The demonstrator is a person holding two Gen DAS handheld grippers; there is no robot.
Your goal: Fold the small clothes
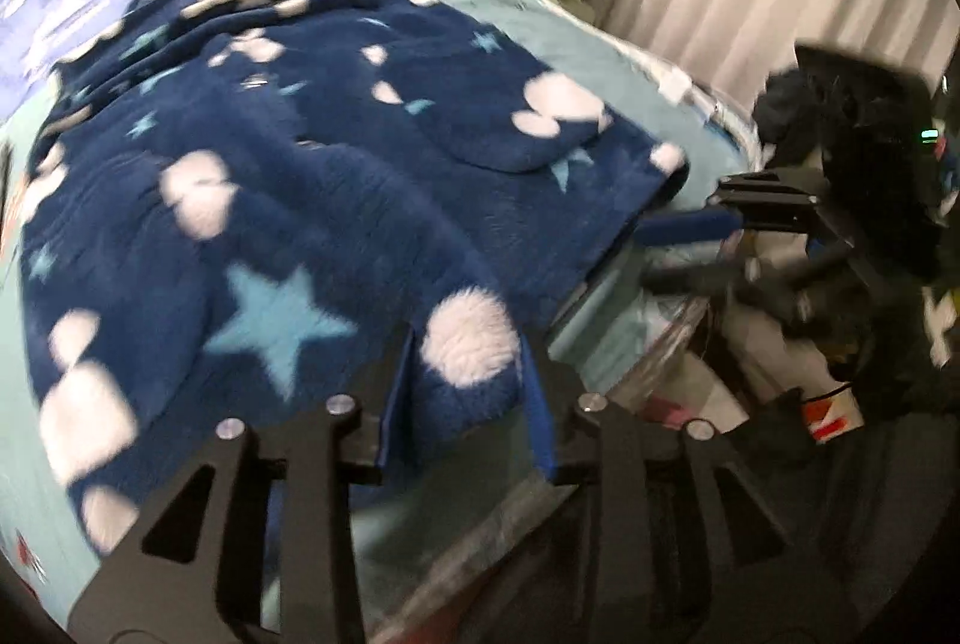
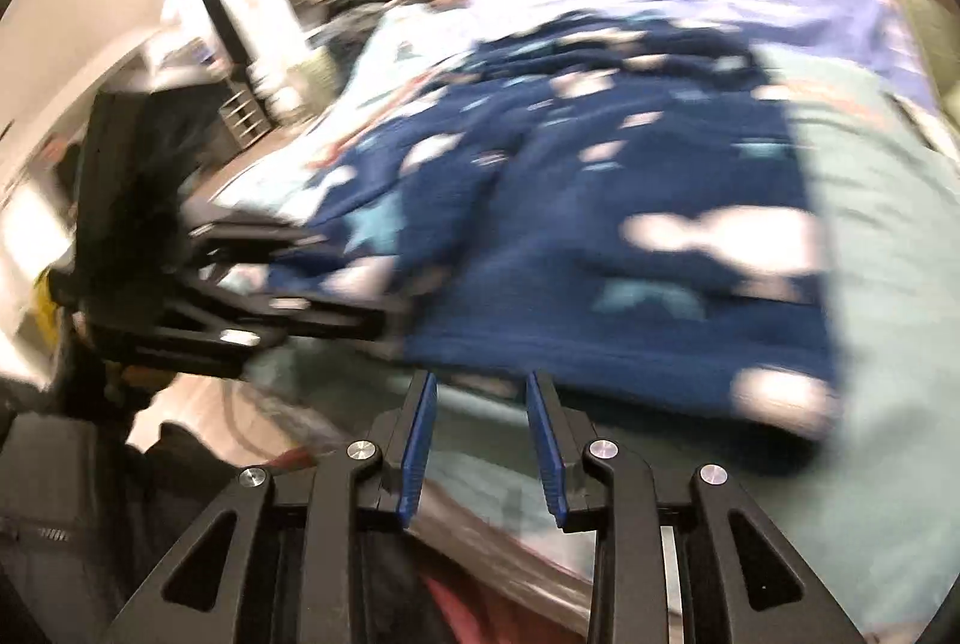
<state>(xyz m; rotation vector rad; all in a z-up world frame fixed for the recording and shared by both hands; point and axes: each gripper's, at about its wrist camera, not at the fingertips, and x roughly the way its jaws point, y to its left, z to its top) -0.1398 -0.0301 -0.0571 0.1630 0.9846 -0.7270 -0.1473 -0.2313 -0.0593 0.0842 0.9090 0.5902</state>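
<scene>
fleece garment [image 1: 312, 200], navy with pale spots and stars, lies spread on the bed [image 1: 606, 44]; it looks thick, soft and light, likely to sag and bunch, so i'd take it at a hem corner. its near edge sits between the fingers of the left gripper [image 1: 468, 362], whose jaws are parted; whether the pads still press it i cannot tell. right gripper [image 2: 483, 392] is spread and empty, just short of the near hem [image 2: 600, 362].
</scene>
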